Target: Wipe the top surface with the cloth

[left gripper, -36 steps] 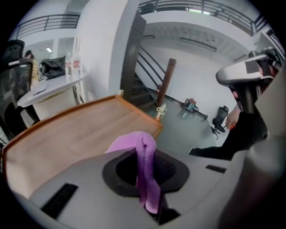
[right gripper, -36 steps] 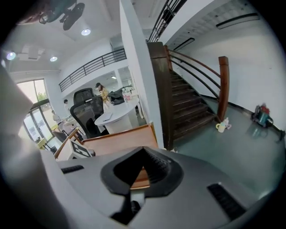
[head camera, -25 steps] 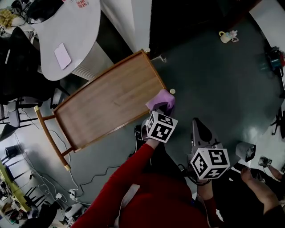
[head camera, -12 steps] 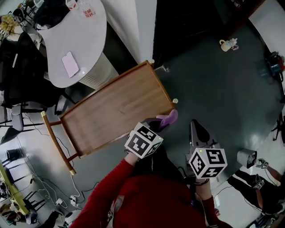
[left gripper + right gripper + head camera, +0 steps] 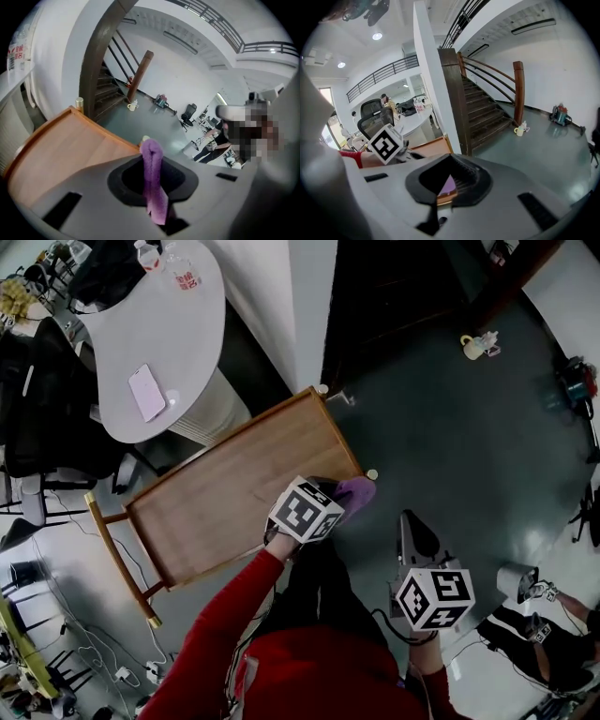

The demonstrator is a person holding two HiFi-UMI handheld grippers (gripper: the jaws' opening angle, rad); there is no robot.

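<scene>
The wooden tabletop (image 5: 234,482) with a raised rim lies slantwise in the head view. My left gripper (image 5: 339,495) is at its near right corner, shut on the purple cloth (image 5: 357,489), which hangs just off the edge beside the corner knob (image 5: 372,473). In the left gripper view the purple cloth (image 5: 152,173) is pinched upright between the jaws, with the tabletop (image 5: 70,143) to the left. My right gripper (image 5: 411,523) is held over the floor, right of the table, its jaws together and empty.
A white round table (image 5: 155,334) with a phone (image 5: 147,392) stands behind the wooden one. A dark staircase (image 5: 480,101) and white pillar (image 5: 431,79) rise beyond. A small cup (image 5: 472,344) sits on the grey floor, and cables (image 5: 103,652) trail at the left.
The left gripper has drawn the cloth from on top of the table's right corner to just past its near edge. The right gripper has hardly moved.
</scene>
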